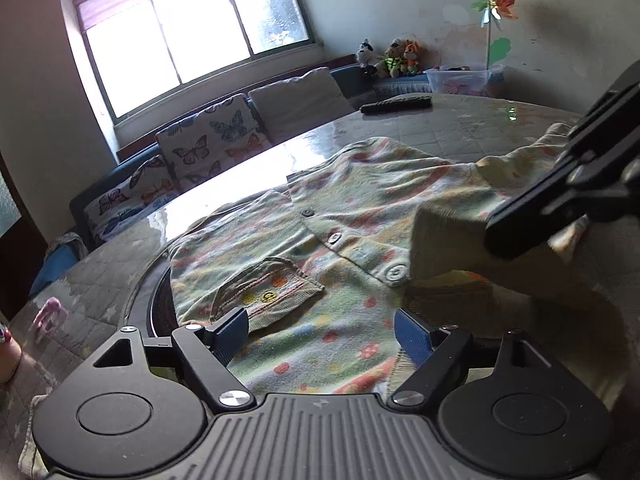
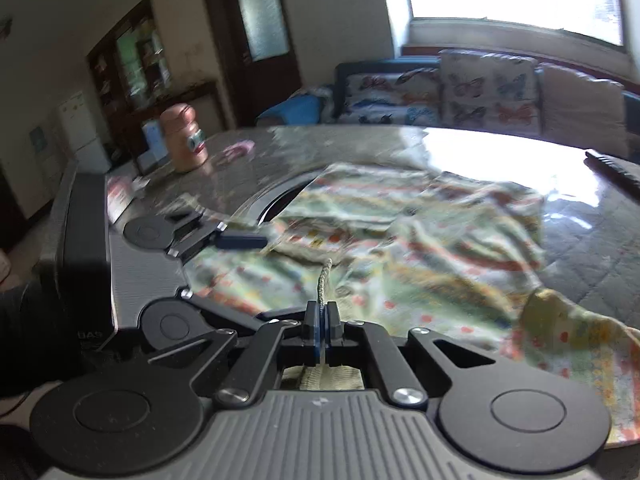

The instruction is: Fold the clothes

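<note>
A small buttoned garment (image 1: 352,216) with a green, yellow and red flower print lies spread on the table, a pocket flap toward its near edge. My left gripper (image 1: 322,336) hovers open low over the near hem, blue pads wide apart with only flat cloth beneath. It also shows at the left of the right wrist view, as the left gripper (image 2: 224,228). My right gripper (image 2: 322,320) is shut on a ribbed edge of the garment (image 2: 400,240), which is pinched between its pads. From the left wrist view the right gripper (image 1: 508,236) holds that part of the cloth lifted off the table.
The table (image 1: 460,120) has a quilted grey cover and a dark round inset (image 1: 160,300) under the garment. A black remote (image 1: 396,104) lies at the far edge. A pink jar (image 2: 184,138) and a small pink item (image 1: 48,318) sit to the left. A sofa with butterfly cushions (image 1: 208,136) stands behind.
</note>
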Demonstrator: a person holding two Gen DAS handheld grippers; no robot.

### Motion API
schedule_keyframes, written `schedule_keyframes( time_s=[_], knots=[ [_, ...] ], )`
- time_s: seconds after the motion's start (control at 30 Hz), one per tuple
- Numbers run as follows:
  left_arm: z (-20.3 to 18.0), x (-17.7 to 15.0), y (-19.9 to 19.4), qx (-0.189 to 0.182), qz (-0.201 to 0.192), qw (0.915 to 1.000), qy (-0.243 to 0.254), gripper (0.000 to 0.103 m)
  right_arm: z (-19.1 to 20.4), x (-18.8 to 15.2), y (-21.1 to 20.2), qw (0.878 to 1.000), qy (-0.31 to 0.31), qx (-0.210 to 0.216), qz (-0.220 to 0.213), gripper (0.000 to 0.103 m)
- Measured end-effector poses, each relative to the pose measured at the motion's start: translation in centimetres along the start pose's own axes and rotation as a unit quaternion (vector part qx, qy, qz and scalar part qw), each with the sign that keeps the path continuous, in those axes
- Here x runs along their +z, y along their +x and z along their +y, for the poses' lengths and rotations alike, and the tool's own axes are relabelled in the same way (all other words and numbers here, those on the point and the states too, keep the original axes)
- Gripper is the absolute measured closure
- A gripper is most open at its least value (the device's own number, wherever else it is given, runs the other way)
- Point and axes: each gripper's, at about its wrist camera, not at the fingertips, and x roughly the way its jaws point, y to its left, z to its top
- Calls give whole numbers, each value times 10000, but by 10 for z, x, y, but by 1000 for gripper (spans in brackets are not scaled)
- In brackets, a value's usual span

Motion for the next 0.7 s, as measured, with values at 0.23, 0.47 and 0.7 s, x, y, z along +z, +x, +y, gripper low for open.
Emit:
schedule_keyframes(
  time_s=[0.23, 0.47, 0.7],
  knots=[
    [-12, -8, -8, -194, -39, 9997, 130, 19, 9, 3, 1, 9991, -193, 373, 98, 93],
    [-5, -7, -22, -354, -188, 9992, 24, 18, -7, 9, 18, 9999, -103, -33, 36, 86],
    [20, 10, -43, -357, -571, 9972, -331, 15, 1, -16, 45, 9965, -685, -123, 459, 86]
  ],
)
